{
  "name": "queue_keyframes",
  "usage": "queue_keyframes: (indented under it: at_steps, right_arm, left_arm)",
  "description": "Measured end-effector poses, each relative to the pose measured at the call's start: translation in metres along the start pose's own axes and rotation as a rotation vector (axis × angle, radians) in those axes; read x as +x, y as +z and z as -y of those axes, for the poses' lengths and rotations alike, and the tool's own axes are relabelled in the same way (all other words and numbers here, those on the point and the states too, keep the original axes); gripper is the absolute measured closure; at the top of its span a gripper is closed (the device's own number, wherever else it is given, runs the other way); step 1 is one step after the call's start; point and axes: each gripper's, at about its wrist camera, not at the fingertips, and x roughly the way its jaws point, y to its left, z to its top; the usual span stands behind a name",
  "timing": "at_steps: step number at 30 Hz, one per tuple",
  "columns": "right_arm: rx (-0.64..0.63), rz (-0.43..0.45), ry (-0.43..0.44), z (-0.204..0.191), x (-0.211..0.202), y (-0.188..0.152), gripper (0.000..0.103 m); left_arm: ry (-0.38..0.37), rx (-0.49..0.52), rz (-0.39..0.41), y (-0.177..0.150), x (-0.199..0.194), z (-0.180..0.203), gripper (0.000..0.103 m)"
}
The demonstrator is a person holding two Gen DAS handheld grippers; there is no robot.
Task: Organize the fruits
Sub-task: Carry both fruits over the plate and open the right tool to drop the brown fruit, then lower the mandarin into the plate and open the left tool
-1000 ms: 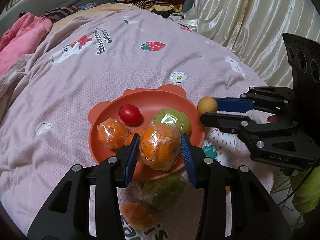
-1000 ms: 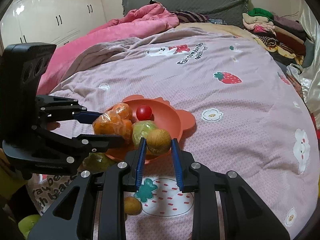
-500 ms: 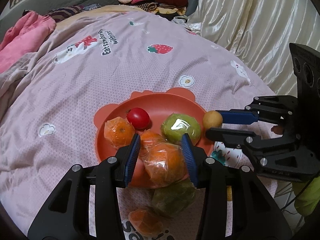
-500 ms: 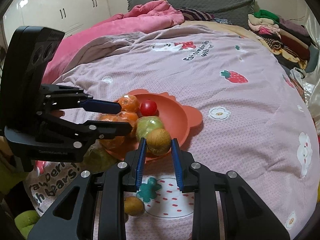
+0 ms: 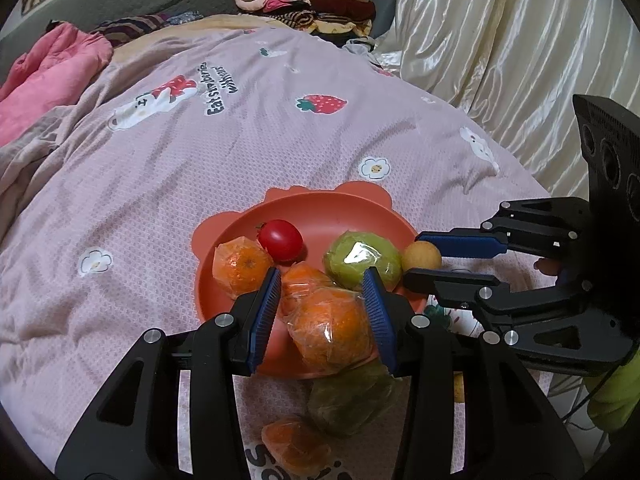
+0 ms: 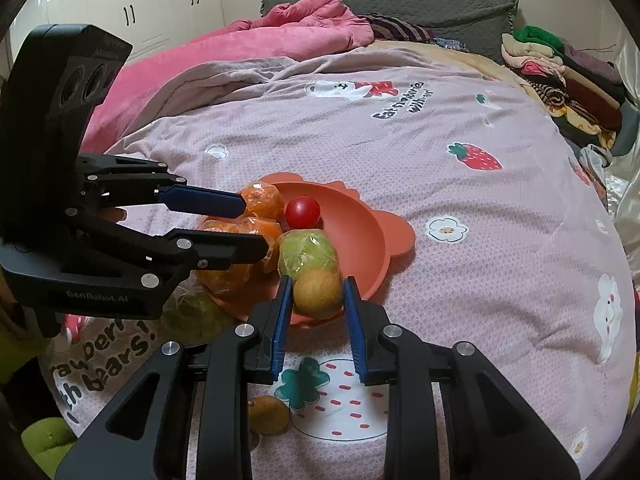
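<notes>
1. Where the pink printed bedspread (image 5: 200, 184) covers the bed, it carries everything else; a pile of folded clothes (image 5: 308, 4) sits at its far edge and a pink blanket (image 6: 256, 52) is bunched along its far left side as the right wrist view shows it.
2. The orange plate (image 5: 344, 208), with small ear-shaped tabs on its rim, lies on the bedspread near the near edge.
3. The left gripper (image 5: 322, 312) is closed on a plastic-wrapped orange (image 5: 332, 332) at the near rim of the plate; both blue pads press its sides, the jaws only as wide as the fruit.
4. The right gripper (image 6: 316, 308) is likewise closed, on a small round tan fruit (image 6: 318, 290) at the plate's edge, just beside the wrapped green fruit (image 6: 306, 250).
5. A second wrapped orange (image 5: 240, 266) lies on the left side of the plate in the left wrist view, and a third (image 5: 306, 276) shows between it and the held one.
6. A red cherry tomato (image 5: 280, 240) sits mid-plate, touching the second orange.
7. Off the plate, near the bedspread's near edge, lie another wrapped green fruit (image 5: 348, 396), a wrapped orange piece (image 5: 294, 446) and a small yellowish fruit (image 6: 268, 414).
</notes>
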Motion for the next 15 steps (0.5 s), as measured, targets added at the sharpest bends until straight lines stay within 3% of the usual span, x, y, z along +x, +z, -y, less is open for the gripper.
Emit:
queue_keyframes:
  at_steps: [3, 5, 15]
  right_arm:
    - [-0.005, -0.001, 0.002, -0.002, 0.000, 0.000, 0.076]
    - [-0.008, 0.000, -0.002, -0.004, -0.001, 0.000, 0.069]
    - [-0.011, 0.016, -0.010, -0.006, -0.010, -0.004, 0.062]
  left_arm:
    - [0.001, 0.003, 0.000, 0.000, 0.000, 0.000, 0.067]
    - [0.001, 0.002, 0.000, 0.000, 0.000, -0.001, 0.067]
    - [-0.001, 0.000, 0.002, 0.001, -0.001, -0.002, 0.067]
